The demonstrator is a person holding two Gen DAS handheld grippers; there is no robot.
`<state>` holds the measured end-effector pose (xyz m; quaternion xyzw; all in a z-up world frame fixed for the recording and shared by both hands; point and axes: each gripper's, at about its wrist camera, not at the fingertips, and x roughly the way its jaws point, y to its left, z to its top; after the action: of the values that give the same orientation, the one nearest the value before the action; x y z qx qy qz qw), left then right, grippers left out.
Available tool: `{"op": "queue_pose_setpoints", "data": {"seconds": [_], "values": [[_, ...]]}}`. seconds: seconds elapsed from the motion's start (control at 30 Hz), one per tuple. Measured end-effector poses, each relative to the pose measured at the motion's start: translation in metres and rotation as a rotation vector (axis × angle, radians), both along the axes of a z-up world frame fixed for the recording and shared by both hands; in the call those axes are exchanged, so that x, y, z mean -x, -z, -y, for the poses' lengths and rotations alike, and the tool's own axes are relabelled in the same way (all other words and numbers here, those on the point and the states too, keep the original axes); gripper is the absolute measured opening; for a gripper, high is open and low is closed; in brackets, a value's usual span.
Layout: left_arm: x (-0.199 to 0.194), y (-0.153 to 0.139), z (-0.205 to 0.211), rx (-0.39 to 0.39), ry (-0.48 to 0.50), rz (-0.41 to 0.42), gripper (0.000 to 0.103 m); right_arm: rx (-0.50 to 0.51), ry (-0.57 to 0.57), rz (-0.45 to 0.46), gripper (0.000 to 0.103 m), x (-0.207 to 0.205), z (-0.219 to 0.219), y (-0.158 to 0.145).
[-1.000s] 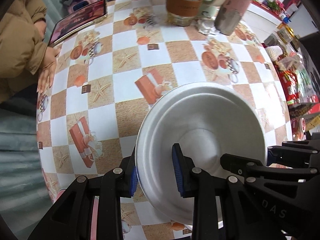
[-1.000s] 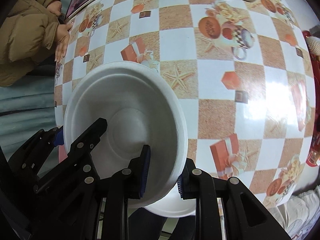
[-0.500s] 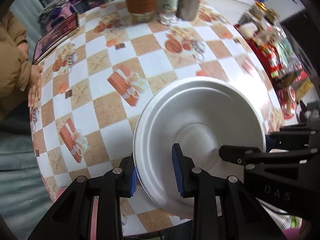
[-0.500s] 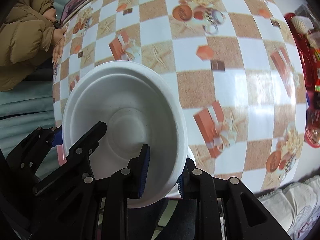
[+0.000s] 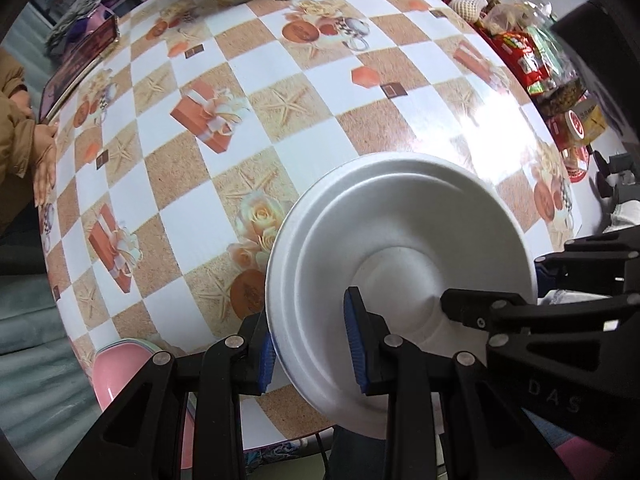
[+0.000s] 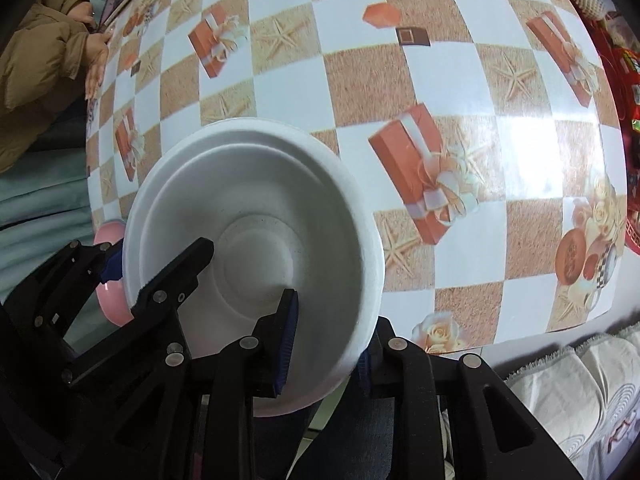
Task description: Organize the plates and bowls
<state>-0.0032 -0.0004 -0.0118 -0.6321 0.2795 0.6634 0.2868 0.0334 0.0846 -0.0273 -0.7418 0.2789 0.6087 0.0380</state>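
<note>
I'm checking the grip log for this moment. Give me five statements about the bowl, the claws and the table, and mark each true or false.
1. Both claws grip the same white bowl. True: the left claw and the right claw each pinch its rim.
2. The bowl holds soup. False: it is empty.
3. The table has a checked cloth with gift boxes and starfish. True.
4. A blue plate lies at the table's near edge. False: the dish there is pink.
5. Nobody else is at the table. False: a person in a brown coat sits at its left.

white bowl, orange-and-white checked tablecloth, pink stool
</note>
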Motion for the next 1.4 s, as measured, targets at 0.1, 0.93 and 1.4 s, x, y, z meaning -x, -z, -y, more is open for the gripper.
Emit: {"op": "queue_pose_setpoints", "data": {"seconds": [0.1,0.93,1.4], "values": [[-0.002,0.004,0.0,0.005,0.006,0.007,0.033,0.0,-0.004,0.007,0.029,-0.001,0.002,0.003],[-0.002,-0.012,0.043,0.026,-0.075,-0.011,0.091,-0.146,-0.007,-0.094,0.102,-0.016,-0.025,-0.013],[0.001,-0.016,0.046,0.035,-0.109,-0.036,0.092,-0.207,0.0,-0.088,0.102,-0.019,-0.024,-0.018]]}}
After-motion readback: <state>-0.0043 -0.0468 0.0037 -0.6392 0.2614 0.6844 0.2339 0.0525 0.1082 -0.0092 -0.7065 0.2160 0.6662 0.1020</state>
